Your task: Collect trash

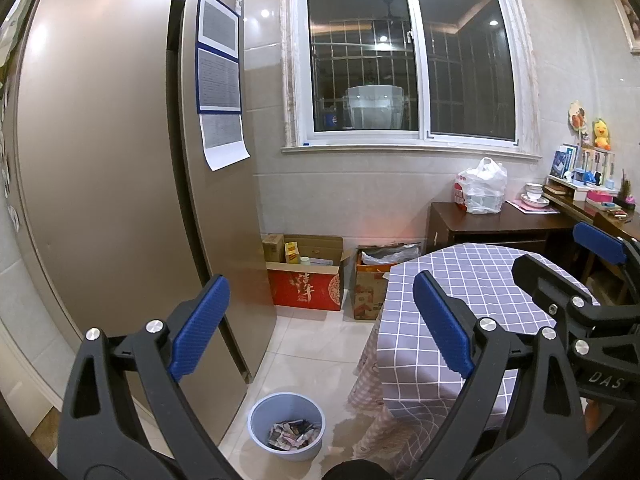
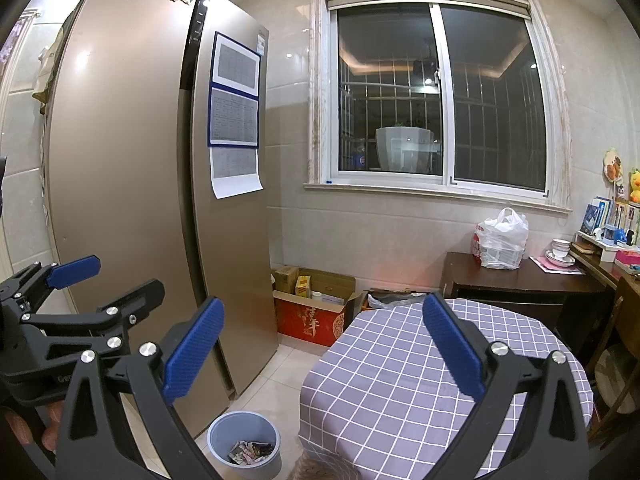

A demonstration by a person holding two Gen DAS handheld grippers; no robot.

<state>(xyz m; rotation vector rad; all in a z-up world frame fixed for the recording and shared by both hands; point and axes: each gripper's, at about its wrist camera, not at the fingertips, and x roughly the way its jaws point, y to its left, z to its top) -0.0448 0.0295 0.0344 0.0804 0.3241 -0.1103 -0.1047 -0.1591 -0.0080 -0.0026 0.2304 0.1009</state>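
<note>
Both tools are up in the air with nothing between their pads. Left tool (image 1: 320, 320): blue pads spread wide apart, pointing across the room toward the window (image 1: 408, 60). Right tool (image 2: 320, 344): same, pads spread wide, empty. I can see the right tool from the left wrist view too, at the far right edge (image 1: 560, 256), its pads apart there as well, and the left tool shows at the left edge of the right wrist view (image 2: 108, 276).

Trash bin (image 1: 286, 426): light blue-grey, round, on the pale tiled floor (image 1: 316, 344). It stands between the foot of the tall bronze fridge (image 1: 104, 160) and the hanging edge of the tablecloth. Trash (image 1: 294, 434) lies in the bottom of the bin: crumpled wrappers or paper scraps, I think, though the pieces are too small for me to tell more. Same bin in the right wrist view (image 2: 244, 444), same litter at the bottom (image 2: 250, 452).

Tabletop (image 1: 472, 276) to the right, covered by a lilac cloth with a white grid. It sits under the right half of both views.

Behind, against the wall under the window: an open red cardboard box (image 1: 306, 284) just beside the fridge, and a second box (image 1: 370, 288) next to it. Dark wooden cabinet (image 1: 500, 224) farther right, with a knotted white plastic bag (image 1: 480, 186) on top.
</note>
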